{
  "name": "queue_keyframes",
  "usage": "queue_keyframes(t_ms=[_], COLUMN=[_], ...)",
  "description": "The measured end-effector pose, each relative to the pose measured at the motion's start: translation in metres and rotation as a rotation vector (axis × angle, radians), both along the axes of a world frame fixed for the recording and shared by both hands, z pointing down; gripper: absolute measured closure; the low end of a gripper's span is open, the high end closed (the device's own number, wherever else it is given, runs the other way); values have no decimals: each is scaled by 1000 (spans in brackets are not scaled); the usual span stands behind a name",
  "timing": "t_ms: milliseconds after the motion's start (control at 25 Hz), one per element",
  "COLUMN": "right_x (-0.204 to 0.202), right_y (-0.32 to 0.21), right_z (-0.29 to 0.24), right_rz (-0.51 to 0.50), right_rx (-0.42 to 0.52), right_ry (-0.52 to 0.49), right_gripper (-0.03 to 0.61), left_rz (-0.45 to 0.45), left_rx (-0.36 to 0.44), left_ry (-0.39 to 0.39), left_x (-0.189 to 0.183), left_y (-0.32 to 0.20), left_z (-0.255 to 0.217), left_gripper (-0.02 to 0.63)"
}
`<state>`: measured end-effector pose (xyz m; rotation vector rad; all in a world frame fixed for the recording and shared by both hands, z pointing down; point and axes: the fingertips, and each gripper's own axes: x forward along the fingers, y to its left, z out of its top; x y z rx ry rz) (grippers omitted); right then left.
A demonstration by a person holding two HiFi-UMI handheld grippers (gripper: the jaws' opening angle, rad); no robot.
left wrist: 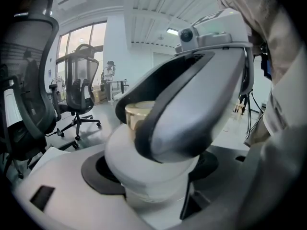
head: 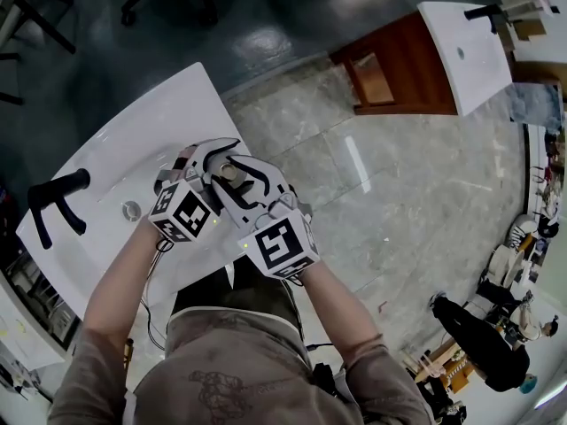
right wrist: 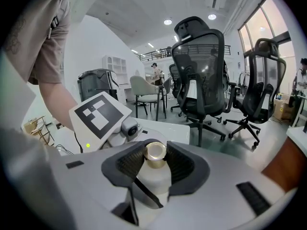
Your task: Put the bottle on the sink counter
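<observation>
Person stands at the white sink counter [head: 168,118], black faucet [head: 55,198] and drain [head: 131,209] off to the left in the head view. Both grippers converge on one small white bottle [head: 229,173], held upright over the counter's surface near the basin edge. Right gripper [right wrist: 155,166]: fingers [right wrist: 184,164] drawn in narrow on the neck just under the gold cap [right wrist: 155,151], the ribbed pads touching it on both sides. Left gripper [left wrist: 151,181]: fingers [left wrist: 98,174] cupped on the wider white body lower down, pads against it left and right. The two-point hold, neck above and body below, probably keeps a smooth round bottle from tipping or turning while it is set down. Cannot tell from any view whether the base already touches the surface; the grippers hide it. Judgement: placing looks near its end, with the lowering and release not yet done. Letting go of the neck first, with the body steadied, would seem the safer order. Office chairs [right wrist: 199,80] stand well apart behind.
</observation>
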<state>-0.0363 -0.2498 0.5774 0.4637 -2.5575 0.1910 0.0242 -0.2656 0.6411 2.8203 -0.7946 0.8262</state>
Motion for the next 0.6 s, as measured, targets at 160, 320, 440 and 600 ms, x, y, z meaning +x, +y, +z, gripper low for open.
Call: queue_keyframes(t_ms=[160,320,440,600], right_x=[1,1,2,4], right_y=[-1,-3,-2,-3], right_z=[0,0,0,3], right_rz=[7,7,10,19], right_rx=[13,8,3,-4], right_ry=[8,11,8,11], right_gripper=[431,431,431,430], left_rz=[-18,-55,-66,-70], left_rx=[8,10,12,11], left_ry=[-1,19,30,33], left_x=[0,-4,-7,-9], left_y=[-2,-2,0,1], left_z=[0,-2,-4,-5], left_gripper=[288,288,288,288])
